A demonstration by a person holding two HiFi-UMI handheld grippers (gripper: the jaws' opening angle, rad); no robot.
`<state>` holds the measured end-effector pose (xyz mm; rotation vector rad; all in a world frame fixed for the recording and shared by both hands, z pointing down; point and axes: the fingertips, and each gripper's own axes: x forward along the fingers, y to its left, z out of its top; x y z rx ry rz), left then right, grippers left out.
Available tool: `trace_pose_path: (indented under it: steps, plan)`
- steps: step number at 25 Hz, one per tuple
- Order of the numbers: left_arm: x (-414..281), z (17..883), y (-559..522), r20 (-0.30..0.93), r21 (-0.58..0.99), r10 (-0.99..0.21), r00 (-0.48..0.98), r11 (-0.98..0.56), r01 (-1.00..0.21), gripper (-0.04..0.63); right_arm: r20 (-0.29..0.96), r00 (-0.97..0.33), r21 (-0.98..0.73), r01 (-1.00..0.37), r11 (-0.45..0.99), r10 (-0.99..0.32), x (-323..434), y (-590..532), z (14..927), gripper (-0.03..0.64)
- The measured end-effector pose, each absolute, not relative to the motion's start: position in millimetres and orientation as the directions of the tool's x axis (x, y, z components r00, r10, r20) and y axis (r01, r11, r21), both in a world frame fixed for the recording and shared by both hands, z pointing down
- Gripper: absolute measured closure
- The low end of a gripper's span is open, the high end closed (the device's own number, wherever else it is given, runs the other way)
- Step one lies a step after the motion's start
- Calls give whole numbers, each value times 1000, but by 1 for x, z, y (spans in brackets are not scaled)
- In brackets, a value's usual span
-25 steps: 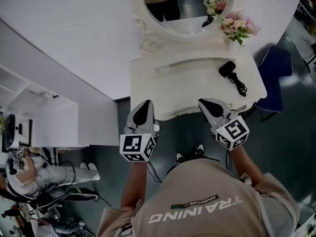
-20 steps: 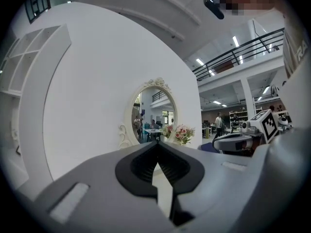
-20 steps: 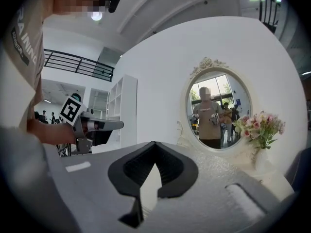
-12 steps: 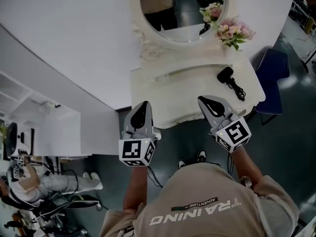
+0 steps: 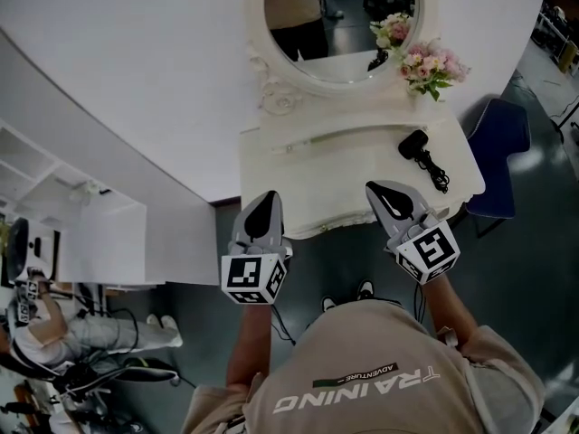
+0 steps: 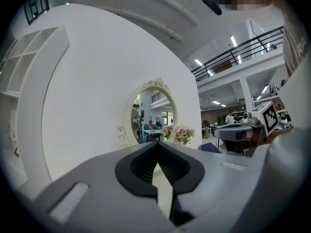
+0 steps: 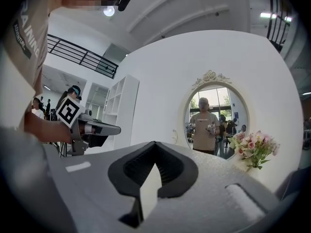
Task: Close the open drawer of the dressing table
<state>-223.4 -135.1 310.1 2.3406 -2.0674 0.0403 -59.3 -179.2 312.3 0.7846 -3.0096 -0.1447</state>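
While the person faces the cream dressing table (image 5: 344,165), the left gripper (image 5: 262,197) and right gripper (image 5: 384,191) hover at its near edge, jaws pressed together on nothing. Its drawer cannot be made out from above. A black corded device (image 5: 418,143) lies on the tabletop.

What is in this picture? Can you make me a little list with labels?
place: white dressing table with an oval mirror
on top: pink flowers, black corded gadget
beside it: blue chair
left gripper: shut, empty, near the table's front edge
right gripper: shut, empty, near the front edge too
drawer: can't tell from here whether it is open
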Motion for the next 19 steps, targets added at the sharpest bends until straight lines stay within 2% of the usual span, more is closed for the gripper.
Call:
trace_pose_path:
  steps: [19]
  plan:
    - [-235, 327, -137, 34, 48, -996, 87, -85, -995, 578, 52, -885, 67, -460, 886, -463, -73, -195, 333, 615]
